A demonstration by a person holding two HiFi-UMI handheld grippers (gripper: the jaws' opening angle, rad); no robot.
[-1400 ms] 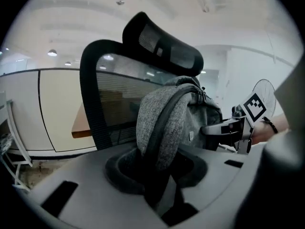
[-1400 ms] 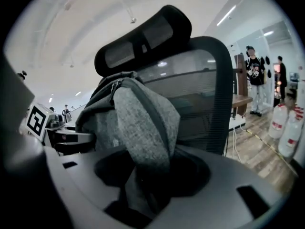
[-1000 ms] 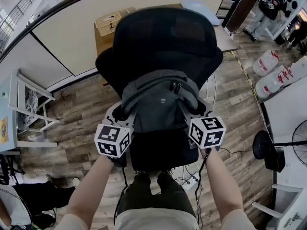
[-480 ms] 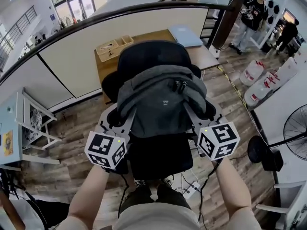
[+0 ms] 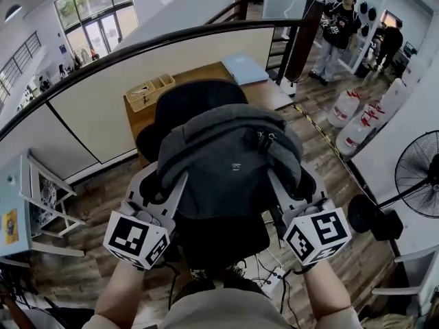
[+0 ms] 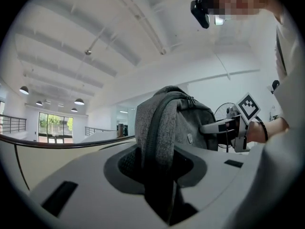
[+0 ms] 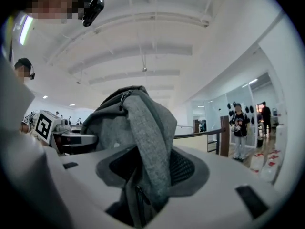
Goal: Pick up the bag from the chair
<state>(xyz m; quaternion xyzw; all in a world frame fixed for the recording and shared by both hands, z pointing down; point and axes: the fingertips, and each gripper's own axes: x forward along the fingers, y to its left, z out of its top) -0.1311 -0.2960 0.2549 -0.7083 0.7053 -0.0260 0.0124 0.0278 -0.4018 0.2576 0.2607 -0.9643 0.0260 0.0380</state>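
A grey backpack (image 5: 230, 160) hangs in the air above the black office chair (image 5: 195, 101), held from both sides. My left gripper (image 5: 164, 187) is shut on the bag's left edge, a fold of grey fabric (image 6: 155, 142) pinched between its jaws. On the other side my right gripper (image 5: 291, 187) is shut on the bag's right edge, grey cloth (image 7: 147, 147) bunched in its jaws. The chair's seat (image 5: 223, 235) shows dark below the bag. Each gripper view shows the other gripper across the bag.
A wooden desk (image 5: 206, 81) with a small crate (image 5: 152, 90) and a blue folder (image 5: 245, 67) stands behind the chair, against a railing (image 5: 137, 46). Water jugs (image 5: 346, 108) and a floor fan (image 5: 411, 177) stand to the right. People (image 5: 339, 26) stand at the back right. Cables (image 5: 274, 273) lie on the floor.
Both grippers have lifted the backpack off the chair seat and toward me; the bag now covers most of the chair back, and the view has tilted upward.
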